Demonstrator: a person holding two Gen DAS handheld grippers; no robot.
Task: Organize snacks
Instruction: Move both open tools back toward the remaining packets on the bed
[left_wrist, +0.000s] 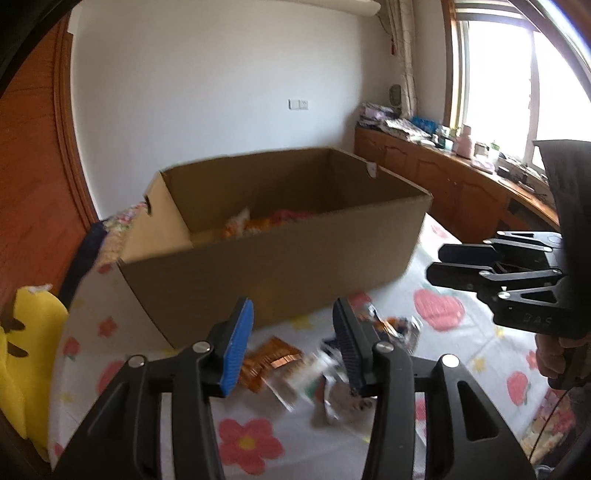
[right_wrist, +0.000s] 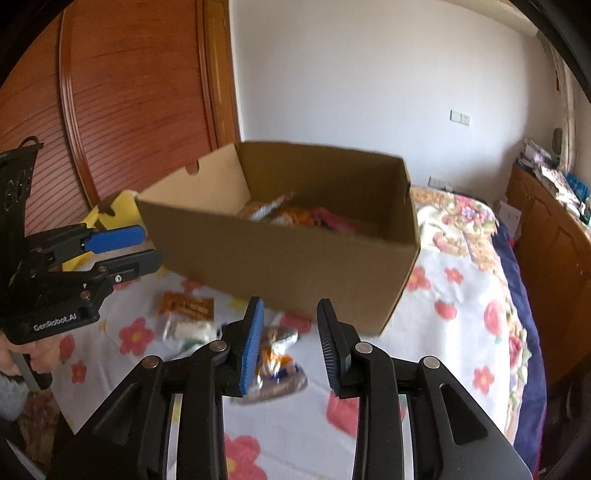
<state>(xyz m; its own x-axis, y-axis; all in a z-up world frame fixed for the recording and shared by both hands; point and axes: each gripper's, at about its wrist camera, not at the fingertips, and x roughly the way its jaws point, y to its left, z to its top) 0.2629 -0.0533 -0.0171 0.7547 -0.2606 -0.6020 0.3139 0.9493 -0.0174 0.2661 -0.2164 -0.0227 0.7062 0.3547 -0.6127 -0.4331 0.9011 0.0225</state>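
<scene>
An open cardboard box (left_wrist: 280, 266) (right_wrist: 288, 266) stands on the flowered bedspread (left_wrist: 461, 354), with several snack packets (left_wrist: 255, 225) (right_wrist: 295, 216) inside. Loose on the bed in front of it lie an orange packet (left_wrist: 273, 362) (right_wrist: 188, 306), a white packet (left_wrist: 314, 380) (right_wrist: 188, 328) and a silver-and-orange packet (left_wrist: 391, 325) (right_wrist: 277, 365). My left gripper (left_wrist: 293, 343) (right_wrist: 151, 245) hovers open above the orange and white packets, nothing between its pads. My right gripper (right_wrist: 291, 347) (left_wrist: 443, 264) hangs over the silver-and-orange packet, jaws narrowly apart and holding nothing.
A yellow plush cushion (left_wrist: 26, 350) lies at the bed's left side by the wooden wardrobe (right_wrist: 129, 92). A cluttered wooden cabinet (left_wrist: 461, 177) runs under the window on the right. The bed's dark blue edge (right_wrist: 509, 277) drops off to the right. Hands (left_wrist: 554, 358) (right_wrist: 40, 354) grip the handles.
</scene>
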